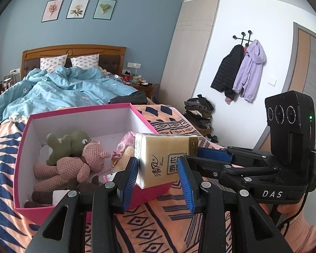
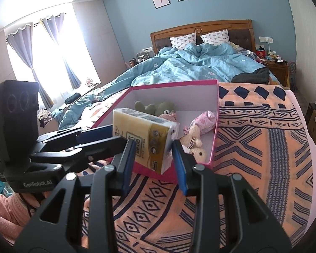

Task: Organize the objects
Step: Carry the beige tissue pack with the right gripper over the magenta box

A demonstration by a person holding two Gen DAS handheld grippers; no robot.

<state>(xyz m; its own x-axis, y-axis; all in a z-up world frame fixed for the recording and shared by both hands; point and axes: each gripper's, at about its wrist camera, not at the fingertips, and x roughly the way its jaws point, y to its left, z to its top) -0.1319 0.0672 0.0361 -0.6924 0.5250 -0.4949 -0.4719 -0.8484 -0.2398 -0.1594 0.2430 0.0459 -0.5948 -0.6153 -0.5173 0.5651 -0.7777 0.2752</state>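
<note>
Left gripper (image 1: 158, 177) and right gripper (image 2: 152, 158) both bracket the tissue pack (image 1: 165, 158), held above the near rim of the pink box (image 1: 23, 147); cannot tell which truly clamps. Risk: competing grips tilt it outside. Left view alone shows the knitted pig (image 1: 73, 164).

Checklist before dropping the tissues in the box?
1. Left gripper closed on tissue pack: ok.
2. Right gripper also pinching the pack: ok, so one must let go first.
3. Pack fully past the pink box near wall: cannot tell.
4. Bare floor inside the box: ok, toward the back.
5. Drop spot clear: not ok, cream plush toy lies in the near corner.
</note>
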